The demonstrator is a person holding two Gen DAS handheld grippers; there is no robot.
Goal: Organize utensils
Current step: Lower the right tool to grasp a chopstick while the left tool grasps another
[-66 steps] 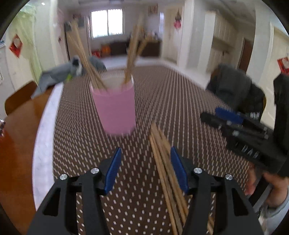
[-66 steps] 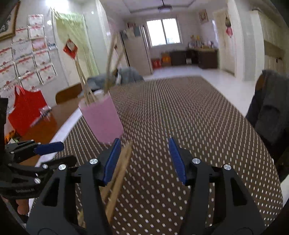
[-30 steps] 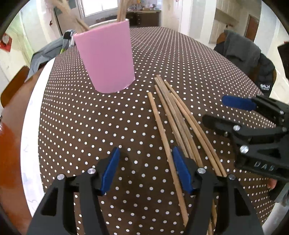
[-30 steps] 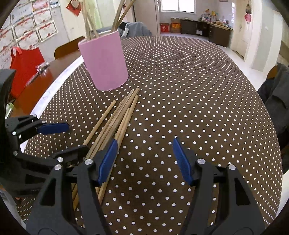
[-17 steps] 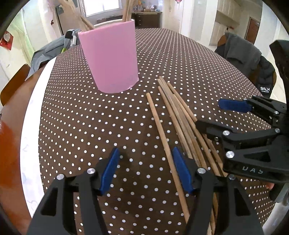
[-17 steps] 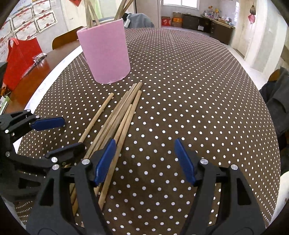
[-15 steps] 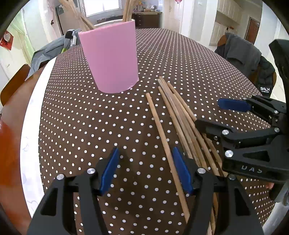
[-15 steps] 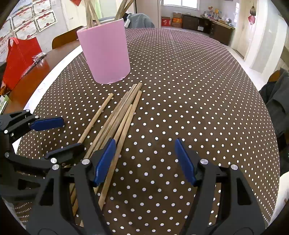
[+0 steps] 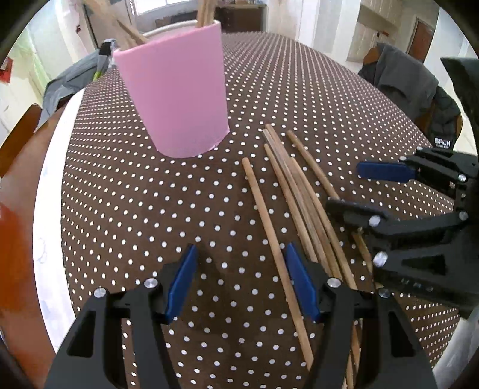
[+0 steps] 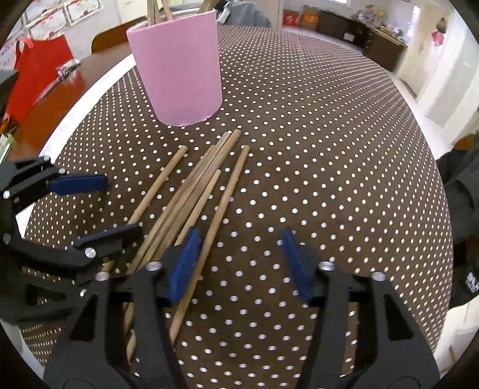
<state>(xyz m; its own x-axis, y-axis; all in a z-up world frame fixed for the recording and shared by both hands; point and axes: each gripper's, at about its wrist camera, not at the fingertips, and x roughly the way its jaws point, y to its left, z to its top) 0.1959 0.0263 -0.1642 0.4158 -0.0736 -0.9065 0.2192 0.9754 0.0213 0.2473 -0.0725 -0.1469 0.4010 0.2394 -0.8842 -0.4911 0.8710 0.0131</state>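
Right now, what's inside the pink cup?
Chopsticks stand in the cup: their tops stick out above the rim and lean outward. The opaque wall hides their lower ends and anything else inside, so I can't count them.

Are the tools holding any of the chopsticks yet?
No. Both the left tool and the right tool are open and empty; the loose wooden chopsticks lie on the brown polka-dot tablecloth.

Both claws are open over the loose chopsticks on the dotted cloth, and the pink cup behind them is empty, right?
Not quite: the pink cup already holds chopsticks, seen sticking out of its top in the right wrist view. The rest stands: left claw and right claw are open over the loose chopsticks.
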